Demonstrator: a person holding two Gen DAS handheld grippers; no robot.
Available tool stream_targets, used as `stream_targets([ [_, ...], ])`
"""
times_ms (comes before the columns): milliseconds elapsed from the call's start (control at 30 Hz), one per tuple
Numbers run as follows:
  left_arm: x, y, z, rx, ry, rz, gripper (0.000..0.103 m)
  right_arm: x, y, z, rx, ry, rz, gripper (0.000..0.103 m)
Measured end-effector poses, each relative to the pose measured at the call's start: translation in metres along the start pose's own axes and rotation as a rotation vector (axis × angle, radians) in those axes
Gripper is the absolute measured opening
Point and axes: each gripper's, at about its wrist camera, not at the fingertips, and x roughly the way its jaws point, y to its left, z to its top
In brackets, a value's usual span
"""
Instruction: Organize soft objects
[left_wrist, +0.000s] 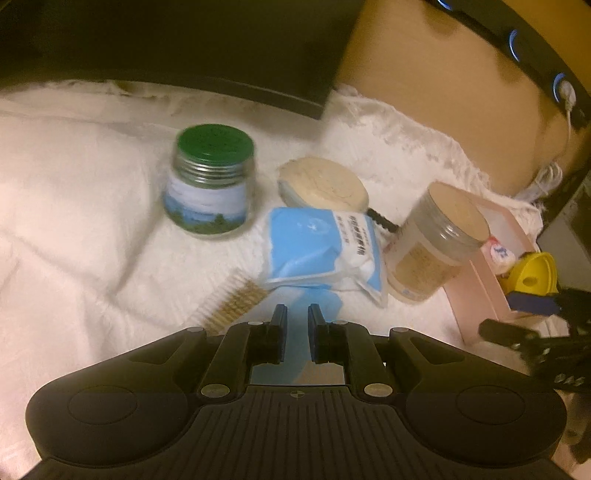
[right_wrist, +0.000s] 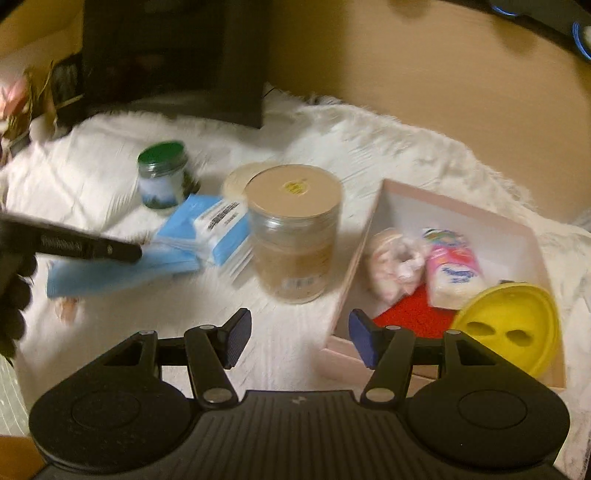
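Blue mask (left_wrist: 295, 325) is sitting clamped in the left tool (left_wrist: 297, 314), near the blue wipes pack (left_wrist: 321, 251) on the white fluffy cover (left_wrist: 74, 206). Right tool (right_wrist: 299, 332) is spreading, nothing between its pads, hanging over the near-left corner of the pink tray (right_wrist: 458, 206).
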Motion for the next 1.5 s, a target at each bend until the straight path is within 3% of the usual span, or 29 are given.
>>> stream_targets([
  [300,-0.050,0.067,-0.014,-0.200,-0.116,0.174,0.013,0.014,0.022,-0.001,-0.073,-0.043,-0.060,0.065],
  [400,-0.060,0.081,-0.023,-0.232,-0.117,0.200,0.013,0.012,0.030,-0.002,-0.104,-0.117,-0.124,0.065],
  [500,-0.064,0.084,-0.026,-0.229,-0.112,0.150,0.013,0.007,0.039,-0.001,-0.134,-0.175,-0.152,0.065],
  [667,-0.062,0.055,-0.019,-0.093,-0.118,0.032,0.013,0.000,0.054,0.000,-0.171,-0.167,-0.013,0.065],
  [767,-0.051,0.037,-0.014,-0.024,-0.101,0.044,0.013,0.006,0.065,-0.001,-0.182,-0.103,0.081,0.065],
  [867,-0.034,0.038,-0.010,-0.088,-0.063,0.096,0.013,0.011,0.076,-0.005,-0.184,-0.052,0.144,0.065],
  [933,-0.027,0.040,-0.015,-0.125,-0.027,0.094,0.013,0.013,0.080,-0.005,-0.180,-0.040,0.158,0.065],
  [1100,-0.016,0.022,-0.040,-0.060,0.065,-0.073,0.016,0.018,0.075,0.010,-0.114,-0.046,0.180,0.065],
  [1267,-0.012,0.011,-0.061,-0.059,0.125,-0.138,0.017,0.046,0.078,0.035,-0.016,0.005,0.231,0.065],
  [1400,-0.033,0.016,-0.068,-0.021,0.119,-0.129,0.017,0.077,0.096,0.035,-0.058,0.082,0.230,0.065],
  [1500,-0.058,0.031,-0.066,-0.032,0.042,-0.042,0.017,0.078,0.102,0.022,-0.121,0.088,0.187,0.065],
])
